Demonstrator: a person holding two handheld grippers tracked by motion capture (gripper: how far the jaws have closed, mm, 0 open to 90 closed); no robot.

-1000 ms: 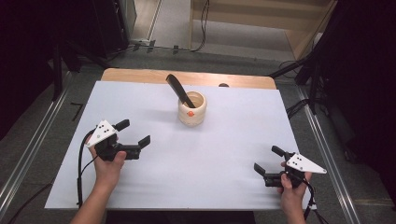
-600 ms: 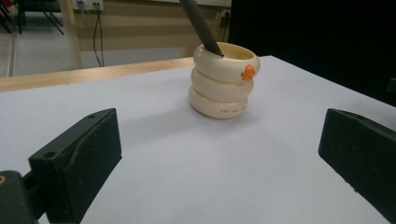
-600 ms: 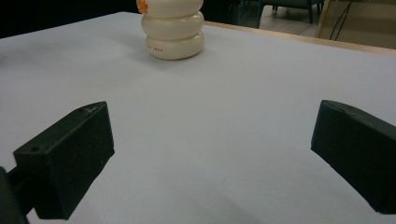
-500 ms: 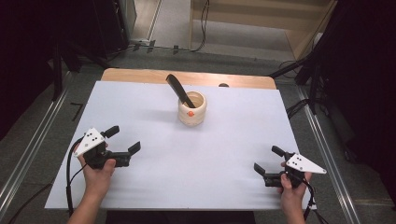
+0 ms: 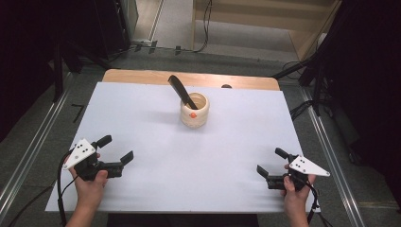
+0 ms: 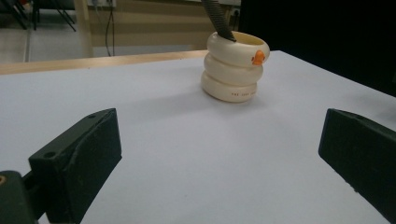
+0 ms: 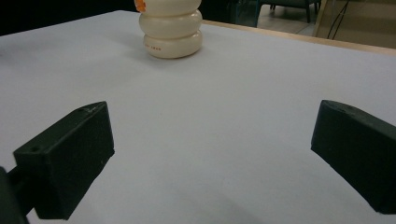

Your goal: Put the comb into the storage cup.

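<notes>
A cream ribbed cup (image 5: 194,110) with a small orange mark stands upright on the white table sheet (image 5: 189,156), toward the back middle. A black flat tool (image 5: 179,90) leans out of the cup to the upper left. My left gripper (image 5: 115,148) rests low at the front left, open, nothing between its jaws. At the front right my right gripper (image 5: 271,162) is open and empty too. The left gripper view has the cup (image 6: 235,67) ahead and the tool (image 6: 217,18) in it. The right gripper view has the cup (image 7: 172,30) at the upper left.
A wooden board edge (image 5: 189,78) runs behind the white sheet. Metal rails (image 5: 28,156) flank the table on both sides. Cables lie on the floor beyond, and a wooden cabinet (image 5: 265,23) stands at the back.
My left gripper has drawn back toward the front left corner of the sheet. The right gripper, cup and tool have stayed where they were.
</notes>
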